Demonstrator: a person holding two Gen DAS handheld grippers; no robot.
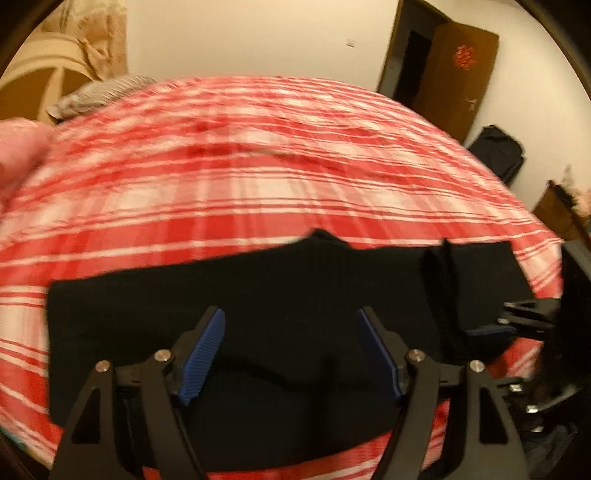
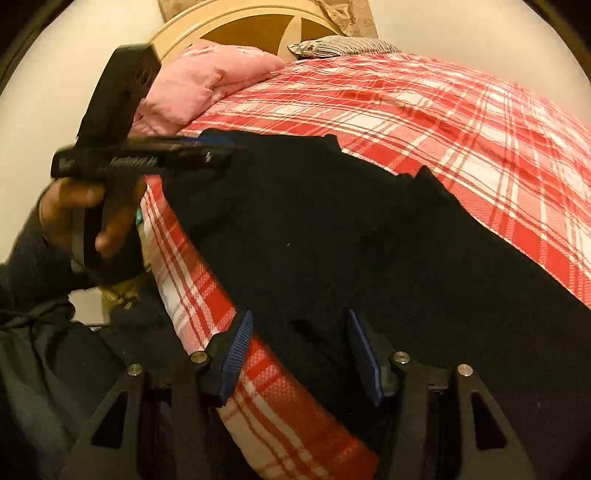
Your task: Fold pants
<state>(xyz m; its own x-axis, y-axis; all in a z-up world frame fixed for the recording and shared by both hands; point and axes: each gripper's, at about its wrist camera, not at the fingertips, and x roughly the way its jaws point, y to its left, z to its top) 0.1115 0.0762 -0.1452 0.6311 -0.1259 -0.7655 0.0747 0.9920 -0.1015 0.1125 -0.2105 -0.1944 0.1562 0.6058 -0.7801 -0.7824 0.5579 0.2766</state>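
Bedroom, warm light; plaid bedspread (image 1: 258, 184) over a bed, brown door (image 1: 458, 81) at 1 o'clock in the left view, pink quilt (image 2: 207, 85) and round headboard (image 2: 236, 26) at 11–12 o'clock in the right view.

Left gripper (image 1: 291, 354): jaws apart, blue pads (image 1: 201, 360) bare, nothing between them. It hangs over the near edge of the pants (image 1: 258, 295); contact with the cloth cannot be judged. Left view is motion-blurred.

Right gripper (image 2: 301, 354): jaws apart, also holding nothing. Its left pad sits over bare plaid, its right pad over black cloth, so it straddles the cloth's edge.

Pants: black, flat on the bedspread near the bed's front edge, running 9 to 3 o'clock in the left view. A fold ridge (image 1: 443, 280) shows at 3 o'clock, so they look partly folded already. In the left view the right gripper enters at 3 o'clock, beside that end; in the right view the left gripper shows at 10 o'clock, side-on, at the opposite end.

Judgement, step in hand: taking hold for the next fold.
- Pinch all layers at each end, not only the top one.
- Set both grips on the same long edge so the fold line comes out straight.
- Lift together, carry over evenly, lay edge to edge.
- Keep off the bedspread; black cloth hides its own creases, so the edge is hard to read.
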